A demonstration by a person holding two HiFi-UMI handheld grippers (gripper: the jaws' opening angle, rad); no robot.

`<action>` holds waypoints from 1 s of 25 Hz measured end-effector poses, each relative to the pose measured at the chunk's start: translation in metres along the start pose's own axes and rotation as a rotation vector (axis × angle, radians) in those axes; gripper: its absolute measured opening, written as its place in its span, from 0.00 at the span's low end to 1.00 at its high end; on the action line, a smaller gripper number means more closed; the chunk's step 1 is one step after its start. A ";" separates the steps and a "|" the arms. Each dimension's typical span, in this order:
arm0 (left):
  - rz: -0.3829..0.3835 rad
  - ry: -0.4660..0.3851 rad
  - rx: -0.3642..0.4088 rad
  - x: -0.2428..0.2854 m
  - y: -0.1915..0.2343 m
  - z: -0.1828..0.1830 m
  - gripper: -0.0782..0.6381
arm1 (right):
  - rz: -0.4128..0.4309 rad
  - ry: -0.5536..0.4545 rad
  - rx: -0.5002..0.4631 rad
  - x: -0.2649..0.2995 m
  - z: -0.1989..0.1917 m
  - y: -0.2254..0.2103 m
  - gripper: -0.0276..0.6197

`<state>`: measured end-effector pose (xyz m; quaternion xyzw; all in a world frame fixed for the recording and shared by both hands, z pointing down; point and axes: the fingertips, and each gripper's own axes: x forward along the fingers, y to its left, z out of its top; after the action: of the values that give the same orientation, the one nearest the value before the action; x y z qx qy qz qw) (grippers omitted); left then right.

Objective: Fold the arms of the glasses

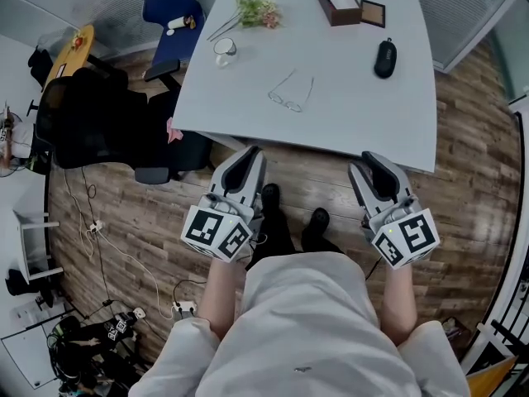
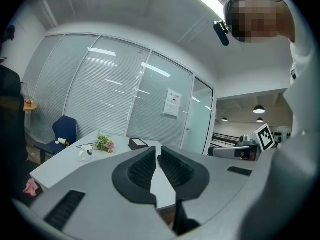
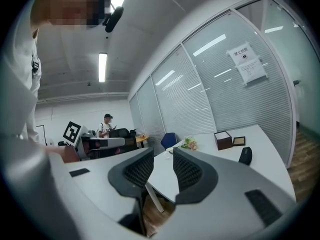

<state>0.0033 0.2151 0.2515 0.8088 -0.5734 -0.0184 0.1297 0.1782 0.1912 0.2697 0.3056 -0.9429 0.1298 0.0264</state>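
The table point(image 1: 355, 98) ran off the top edge at twelve o'clock, and the glasses point(image 1: 285, 101) were too small to show their hinges.

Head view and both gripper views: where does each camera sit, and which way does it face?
Head view: on the person's head, facing steeply down at the table and glasses; shows left gripper, right gripper, forearms, shoes.
Left gripper view: on that gripper, facing level toward the glass wall; shows its shut jaws.
Right gripper view: on that gripper, facing likewise; shows its jaws apart, empty.
Shared: both gripper views see the brown box and flowers.
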 end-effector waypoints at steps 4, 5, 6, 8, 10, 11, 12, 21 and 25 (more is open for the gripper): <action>0.001 0.013 -0.009 -0.003 0.008 -0.004 0.23 | -0.018 0.014 0.009 0.004 -0.005 -0.001 0.23; -0.001 0.015 -0.009 -0.003 0.011 -0.005 0.24 | -0.023 0.016 0.009 0.006 -0.006 -0.001 0.23; -0.006 0.015 -0.009 -0.002 0.013 -0.006 0.24 | -0.027 0.017 0.008 0.008 -0.006 -0.001 0.23; -0.014 0.016 -0.007 -0.001 0.019 -0.008 0.25 | -0.033 0.022 0.004 0.013 -0.006 -0.001 0.23; -0.015 0.017 -0.009 0.002 0.025 -0.007 0.26 | -0.036 0.029 0.001 0.019 -0.006 0.000 0.23; -0.015 0.015 -0.012 0.004 0.029 -0.005 0.26 | -0.037 0.033 0.000 0.022 -0.006 -0.001 0.23; -0.016 0.012 -0.012 0.006 0.033 -0.003 0.26 | -0.038 0.036 -0.001 0.026 -0.004 -0.002 0.23; -0.067 0.002 -0.033 0.032 0.077 0.007 0.26 | -0.084 0.055 -0.018 0.070 0.011 -0.008 0.23; -0.098 0.005 -0.038 0.055 0.098 0.012 0.26 | -0.119 0.063 -0.025 0.089 0.017 -0.021 0.23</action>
<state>-0.0700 0.1313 0.2689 0.8333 -0.5324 -0.0334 0.1453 0.1185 0.1201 0.2696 0.3563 -0.9234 0.1256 0.0677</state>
